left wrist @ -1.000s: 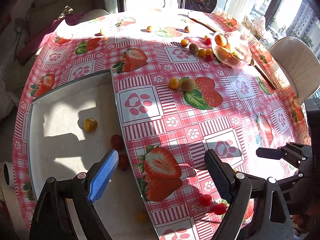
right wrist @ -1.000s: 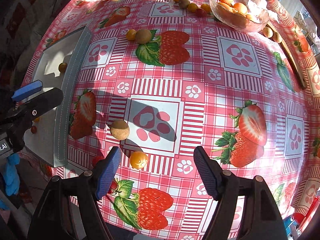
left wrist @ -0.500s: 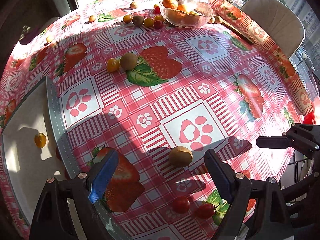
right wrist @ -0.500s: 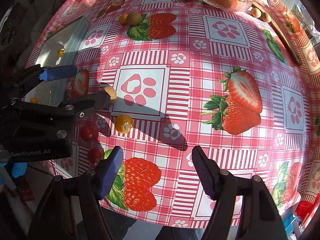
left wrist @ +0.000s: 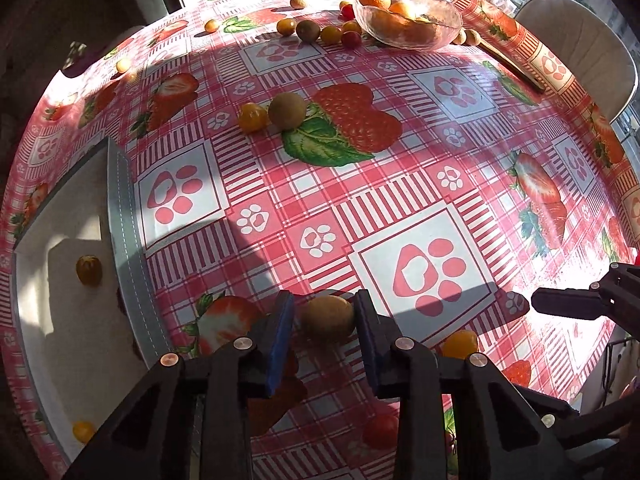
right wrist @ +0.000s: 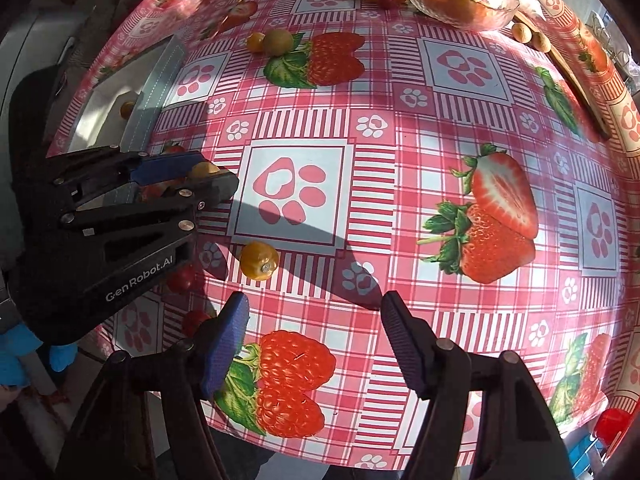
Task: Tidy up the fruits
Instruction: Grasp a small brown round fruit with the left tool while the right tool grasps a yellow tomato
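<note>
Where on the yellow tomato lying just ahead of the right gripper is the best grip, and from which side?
Across the widest part of the yellow tomato, coming from above with the right gripper. It is small and round, lies alone on the tablecloth with its stem scar facing sideways, and the gripper already points steeply down. Its jaws, now closing with nothing between them, look wide enough.
</note>
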Motion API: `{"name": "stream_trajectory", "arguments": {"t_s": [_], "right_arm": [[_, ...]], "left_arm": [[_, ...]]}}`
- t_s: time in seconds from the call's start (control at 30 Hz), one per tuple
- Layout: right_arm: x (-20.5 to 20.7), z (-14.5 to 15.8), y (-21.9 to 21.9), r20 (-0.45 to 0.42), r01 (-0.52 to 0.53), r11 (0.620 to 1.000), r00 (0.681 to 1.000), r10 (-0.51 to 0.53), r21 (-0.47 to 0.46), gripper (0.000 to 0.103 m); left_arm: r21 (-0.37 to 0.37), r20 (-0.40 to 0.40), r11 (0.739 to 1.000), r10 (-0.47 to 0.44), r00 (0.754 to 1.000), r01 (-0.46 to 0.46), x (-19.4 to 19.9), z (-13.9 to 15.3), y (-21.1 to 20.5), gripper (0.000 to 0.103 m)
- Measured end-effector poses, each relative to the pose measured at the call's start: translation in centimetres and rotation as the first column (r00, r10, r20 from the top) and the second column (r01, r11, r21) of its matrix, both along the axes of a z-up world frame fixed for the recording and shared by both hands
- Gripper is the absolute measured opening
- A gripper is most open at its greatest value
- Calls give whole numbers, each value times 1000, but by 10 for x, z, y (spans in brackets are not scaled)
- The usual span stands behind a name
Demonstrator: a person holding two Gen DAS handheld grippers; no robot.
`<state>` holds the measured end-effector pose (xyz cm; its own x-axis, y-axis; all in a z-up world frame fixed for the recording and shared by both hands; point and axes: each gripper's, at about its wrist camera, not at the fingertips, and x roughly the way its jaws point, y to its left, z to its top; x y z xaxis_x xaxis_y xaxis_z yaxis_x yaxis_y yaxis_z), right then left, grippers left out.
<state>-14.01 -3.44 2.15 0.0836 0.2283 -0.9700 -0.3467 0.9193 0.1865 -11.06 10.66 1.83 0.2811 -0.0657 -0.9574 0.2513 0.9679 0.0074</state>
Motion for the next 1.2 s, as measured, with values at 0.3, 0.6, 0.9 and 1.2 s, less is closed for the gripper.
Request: {"name": "stream_trajectory", "arguments": {"t_s": [0.3,0.6,0.9,1.2], "right_arm": [[-2,-4,36,82,-87,995,992,91,-44,45],[19,-3,13,-7,30,998,1000,-29,50,22],[27,5,-5,-38,89,992,996,-85,92,22],[36,23,13,-18,45,994,999,-43,103,22]], "left_arm": [[-33,-9,998,52,999,-52,4,-1,12,29],[-128,-30,981,142,989,-144,4,1,30,28],[-172,-18,965,199,980,-199,-1,20,45,28],[-186,32,950,262,965,-252,-6,44,68,28]]}}
